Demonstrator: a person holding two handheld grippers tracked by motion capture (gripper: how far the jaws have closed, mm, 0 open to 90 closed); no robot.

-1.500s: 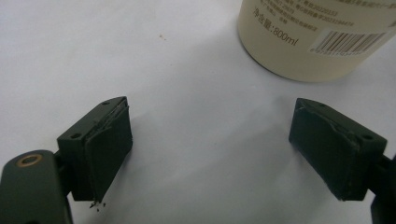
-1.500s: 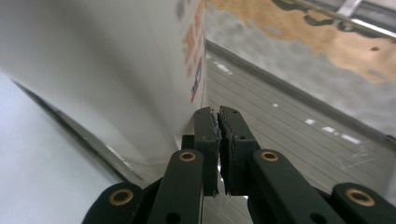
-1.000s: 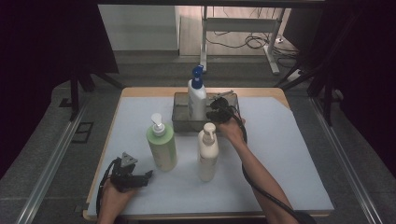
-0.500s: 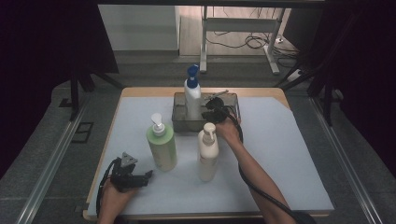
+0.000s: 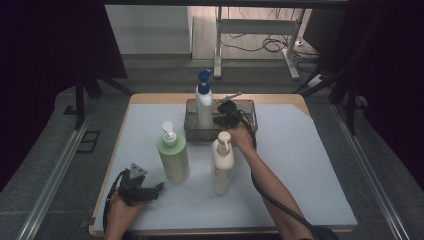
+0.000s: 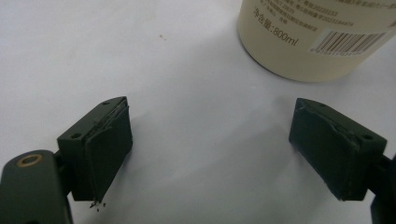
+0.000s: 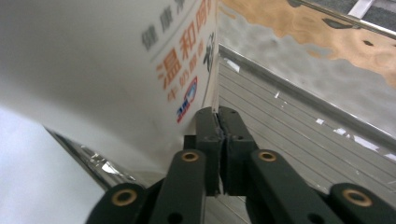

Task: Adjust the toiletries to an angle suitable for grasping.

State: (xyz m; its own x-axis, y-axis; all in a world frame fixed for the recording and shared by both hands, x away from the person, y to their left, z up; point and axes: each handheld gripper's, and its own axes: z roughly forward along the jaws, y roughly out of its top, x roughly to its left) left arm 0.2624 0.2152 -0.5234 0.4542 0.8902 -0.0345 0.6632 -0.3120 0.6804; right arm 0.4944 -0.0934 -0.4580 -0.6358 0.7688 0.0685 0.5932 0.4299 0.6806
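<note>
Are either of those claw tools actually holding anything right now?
No. The right gripper is shut on nothing beside the white bottle; the left gripper is open.

Left gripper (image 5: 150, 190) is held low at 7 o'clock in the high view, fingers (image 6: 107, 149) spread wide, pointed toward 3 o'clock. Right gripper (image 7: 217, 135) is held out at 12 o'clock on an extended forearm, fingers pressed together with nothing clamped between them. Cables are trailed back along both forearms.
</note>
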